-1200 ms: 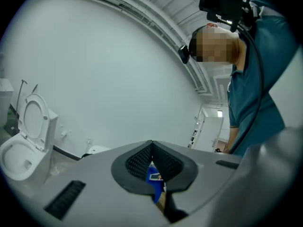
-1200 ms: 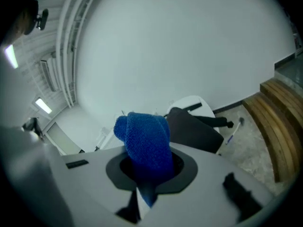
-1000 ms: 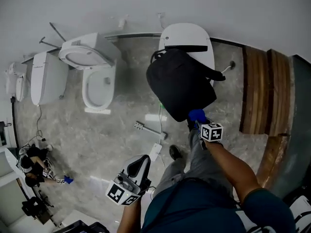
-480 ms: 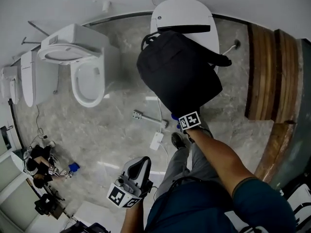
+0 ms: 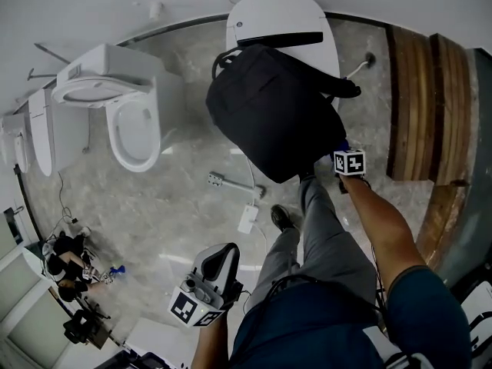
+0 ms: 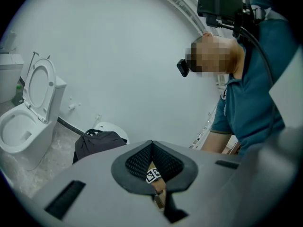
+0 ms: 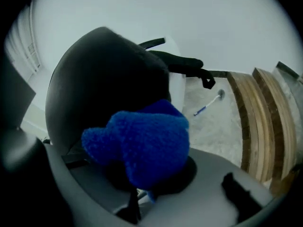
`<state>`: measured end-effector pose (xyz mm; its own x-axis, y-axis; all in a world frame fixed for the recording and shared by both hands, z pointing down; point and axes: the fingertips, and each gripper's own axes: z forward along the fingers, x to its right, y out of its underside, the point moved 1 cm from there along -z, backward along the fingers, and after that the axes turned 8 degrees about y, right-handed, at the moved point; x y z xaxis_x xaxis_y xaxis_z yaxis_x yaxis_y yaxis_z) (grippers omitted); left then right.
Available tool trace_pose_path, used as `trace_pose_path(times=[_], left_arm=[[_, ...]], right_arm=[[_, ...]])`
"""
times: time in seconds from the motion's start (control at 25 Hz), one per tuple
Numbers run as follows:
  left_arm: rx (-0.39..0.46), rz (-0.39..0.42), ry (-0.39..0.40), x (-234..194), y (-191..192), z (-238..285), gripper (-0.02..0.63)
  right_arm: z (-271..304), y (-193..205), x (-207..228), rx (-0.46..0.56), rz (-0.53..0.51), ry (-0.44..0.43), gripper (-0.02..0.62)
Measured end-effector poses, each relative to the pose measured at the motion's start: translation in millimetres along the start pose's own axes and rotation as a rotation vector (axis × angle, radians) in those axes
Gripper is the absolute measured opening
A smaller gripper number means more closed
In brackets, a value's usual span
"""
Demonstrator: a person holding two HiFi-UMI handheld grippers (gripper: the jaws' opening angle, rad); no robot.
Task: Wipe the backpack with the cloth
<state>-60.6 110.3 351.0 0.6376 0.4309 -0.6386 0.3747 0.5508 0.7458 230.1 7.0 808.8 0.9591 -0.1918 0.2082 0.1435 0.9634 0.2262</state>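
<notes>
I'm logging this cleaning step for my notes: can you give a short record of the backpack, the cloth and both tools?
backpack: black, resting on the closed white toilet
cloth: blue, fluffy, clamped in the right tool
right tool: shut on cloth, at the backpack's right edge
left tool: shut, empty, held low, away from the backpack
nearby: open toilet further left

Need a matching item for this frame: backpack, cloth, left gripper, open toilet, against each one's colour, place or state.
1. backpack
2. cloth
3. left gripper
4. open toilet

A. blue, clamped in the right gripper
B. jaws together, nothing between them
C. white, seat raised, at the head view's left
D. black, lying on a closed white lid

Pairs: 1-D, 2-A, 3-B, 4-C
</notes>
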Motion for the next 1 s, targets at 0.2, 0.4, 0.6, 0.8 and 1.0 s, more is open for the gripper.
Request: trace_pose_path(times=[0.2,0.4,0.6,0.8,1.0], left_arm=[[-0.013,0.004,0.010,9.6,0.9,6.9,0.006],[-0.027,0.011,0.007,13.5,3.8,9.2,0.006],[-0.027,0.012,0.005,15.9,7.3,8.4,0.006],[-0.010,0.009,0.000,16.5,5.9,6.9,0.006],[-0.006,0.009,-0.009,16.3,3.3,6.6,0.006]], right_arm=[[2.7,65.6,-114.1,-0.131,-0.074,-0.200,0.028],[-2.7,104.4,-240.0,-0.178,-0.027,-0.391,0.028],[9.8,94.6,-189.9,-0.195,-0.107,-0.321,0.028],[7.0,17.6,-28.7,-0.015,0.109,-0.063,0.028],[-12.7,-27.2,34.0,0.017,0.140,0.057,0.027]])
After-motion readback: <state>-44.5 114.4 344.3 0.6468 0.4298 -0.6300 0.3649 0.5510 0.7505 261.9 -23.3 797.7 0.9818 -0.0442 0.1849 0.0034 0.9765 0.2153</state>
